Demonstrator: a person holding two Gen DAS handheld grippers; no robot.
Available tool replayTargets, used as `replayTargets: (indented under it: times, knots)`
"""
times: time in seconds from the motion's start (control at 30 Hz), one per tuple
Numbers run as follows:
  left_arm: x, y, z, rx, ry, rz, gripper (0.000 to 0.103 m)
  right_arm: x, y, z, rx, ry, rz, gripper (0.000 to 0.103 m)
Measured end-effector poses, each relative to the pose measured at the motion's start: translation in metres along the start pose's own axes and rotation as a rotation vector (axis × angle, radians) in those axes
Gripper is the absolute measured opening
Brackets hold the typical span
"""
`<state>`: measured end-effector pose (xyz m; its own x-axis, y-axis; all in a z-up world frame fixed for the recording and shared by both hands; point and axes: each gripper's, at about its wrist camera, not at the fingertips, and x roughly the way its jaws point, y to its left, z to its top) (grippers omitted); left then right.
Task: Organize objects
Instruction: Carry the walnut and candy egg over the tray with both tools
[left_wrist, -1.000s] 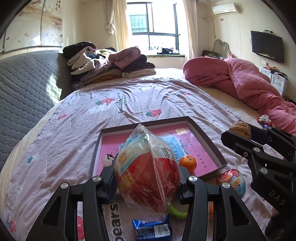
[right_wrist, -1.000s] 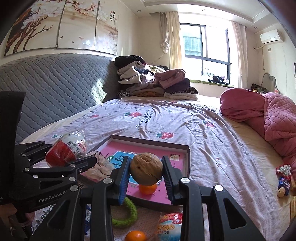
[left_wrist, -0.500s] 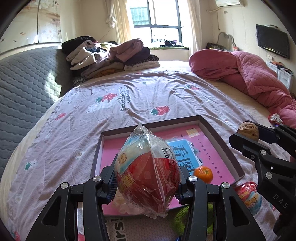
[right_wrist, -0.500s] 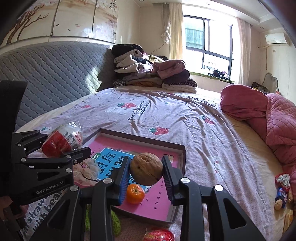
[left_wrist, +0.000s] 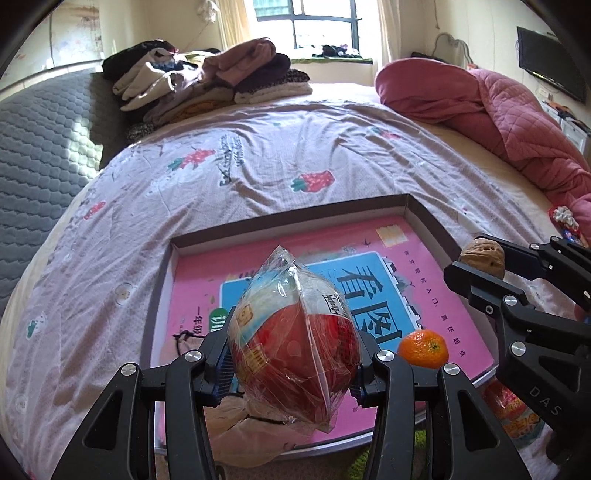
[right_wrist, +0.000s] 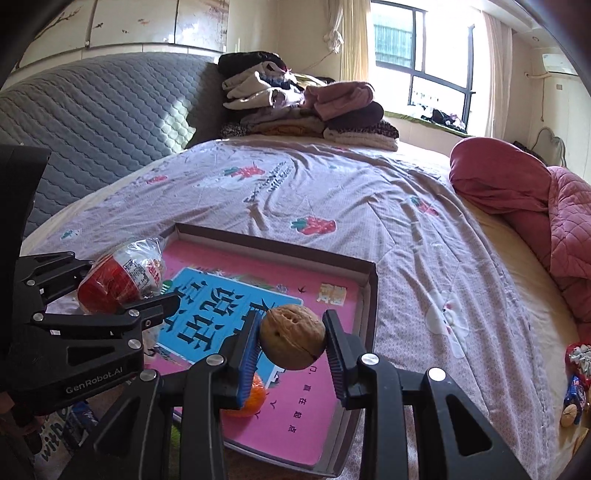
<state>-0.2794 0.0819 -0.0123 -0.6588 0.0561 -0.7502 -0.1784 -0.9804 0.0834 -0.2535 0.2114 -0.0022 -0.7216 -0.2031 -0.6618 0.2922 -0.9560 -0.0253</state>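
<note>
Two hand-held grippers are hovering over a shallow box tray (left_wrist: 430, 225) lying on a bed with a strawberry-print cover (left_wrist: 258, 155). The left gripper (left_wrist: 293, 354) is clamping a plastic-wrapped red snack pack (left_wrist: 295, 343) between its two fingers, above the near half of the tray. The right gripper (right_wrist: 291, 336) is pinching a walnut (right_wrist: 291, 336) between its pads, above the tray's right portion; in the left wrist view the walnut (left_wrist: 483, 256) is showing just beyond the tray's right wall.

The tray's dark raised walls are bounding a pink floor with a blue printed panel (left_wrist: 373, 288). The far half of that floor is lying bare. A small orange (left_wrist: 423, 349) is sitting on the floor near the near-right corner, and a beige drawstring pouch (left_wrist: 243, 432) is slumping over the near-left part, under the left gripper. Beyond the far wall, the bed cover is stretching wide and flat.

A folded clothes pile (right_wrist: 306, 110) is resting at the far end against the grey quilted headboard (right_wrist: 92, 118), well apart from the tray. A pink quilt (left_wrist: 509, 110) is bunching along the right side. Small wrapped sweets (right_wrist: 578, 373) are lying at the bed's right edge. A red snack packet (left_wrist: 513, 410) is lying just outside the tray's near-right corner, partly hidden by the right gripper.
</note>
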Motion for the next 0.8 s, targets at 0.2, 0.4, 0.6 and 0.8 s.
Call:
replayTargets:
  times: [0.2,0.4,0.6,0.8]
  knots:
    - [0.023,-0.006,-0.001,0.019,0.084,-0.012,0.050,0.018,-0.005,0.000,0.003,0.069,0.002,0.034]
    - [0.037,-0.011,-0.007,0.042,0.127,-0.014,0.050,0.039,-0.012,-0.007,0.005,0.150,-0.006,0.034]
    - [0.043,-0.015,-0.010,0.057,0.155,-0.016,0.050,0.045,-0.008,-0.008,-0.018,0.183,0.000,0.034]
    - [0.046,-0.014,-0.011,0.051,0.178,-0.023,0.051,0.052,-0.004,-0.012,-0.038,0.245,-0.018,0.034]
